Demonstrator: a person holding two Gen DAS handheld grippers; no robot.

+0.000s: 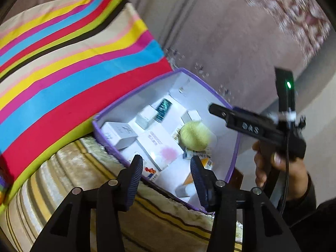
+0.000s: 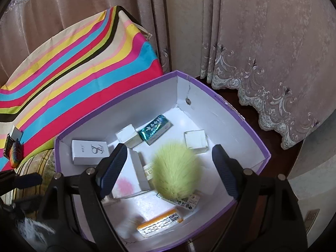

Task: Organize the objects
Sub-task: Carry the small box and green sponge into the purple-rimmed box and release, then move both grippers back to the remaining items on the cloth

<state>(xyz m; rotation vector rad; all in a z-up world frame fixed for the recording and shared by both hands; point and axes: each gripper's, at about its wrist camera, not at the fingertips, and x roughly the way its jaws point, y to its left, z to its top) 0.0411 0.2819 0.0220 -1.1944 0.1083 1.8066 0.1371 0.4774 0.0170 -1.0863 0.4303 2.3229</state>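
Both grippers hover over the purple box

Left gripper part-open, right gripper wide, both empty; the green pom-pom could snag a descending finger, toppling cartons.

Each claw was black plastic with ribbed dark blue pads and silver screws; the right one bore a green light, a black cable and a dark-sleeved hand.

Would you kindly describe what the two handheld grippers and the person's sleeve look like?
Both grippers, left and right, have black angular frames, silver pivot bolts and dark blue ribbed pads. The right one bears "DAS" lettering, a green light and a black cable. The sleeve is dark.
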